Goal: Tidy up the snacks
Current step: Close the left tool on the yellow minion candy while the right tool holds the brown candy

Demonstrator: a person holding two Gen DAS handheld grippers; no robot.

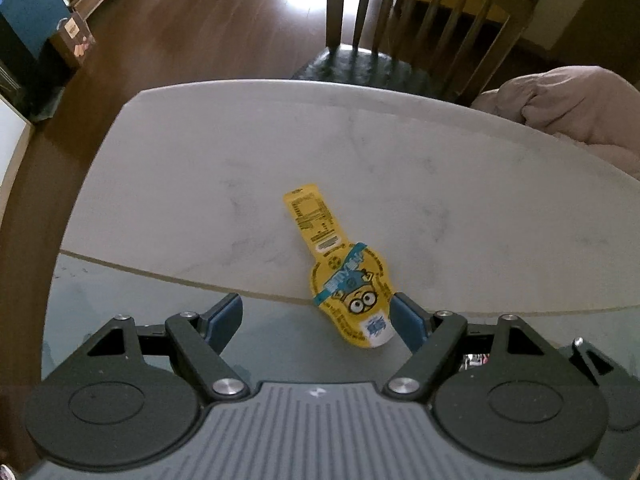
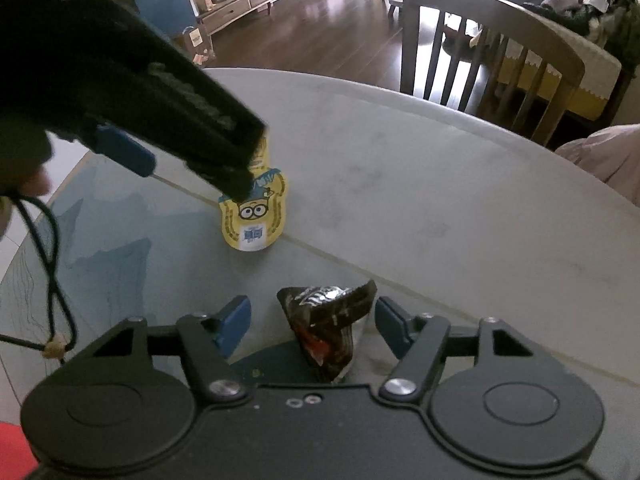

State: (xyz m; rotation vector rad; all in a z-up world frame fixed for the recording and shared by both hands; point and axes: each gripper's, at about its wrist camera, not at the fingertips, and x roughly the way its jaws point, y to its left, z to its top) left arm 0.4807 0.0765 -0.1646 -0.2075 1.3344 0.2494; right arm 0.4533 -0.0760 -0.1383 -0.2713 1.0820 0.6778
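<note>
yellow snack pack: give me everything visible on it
The yellow pack is a glossy, flat foil-like sachet with a long narrow printed neck, a blue band, a goggle-eyed cartoon face and a white code patch. It lies flat on the table across a seam line, wide end beside one pad of the open left hand-held gripper.

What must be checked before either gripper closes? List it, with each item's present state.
1. Left gripper open: ok, fingers spread wide.
2. Yellow snack between the left fingers: not ok, it lies off-center, against the right-hand finger.
3. Right gripper open: ok.
4. Dark wrapper between the right fingers: ok, roughly centered, touching neither.
5. Both snacks resting on the table: ok.
6. Place to put the snacks in view: not ok, no box or tray shows.
</note>
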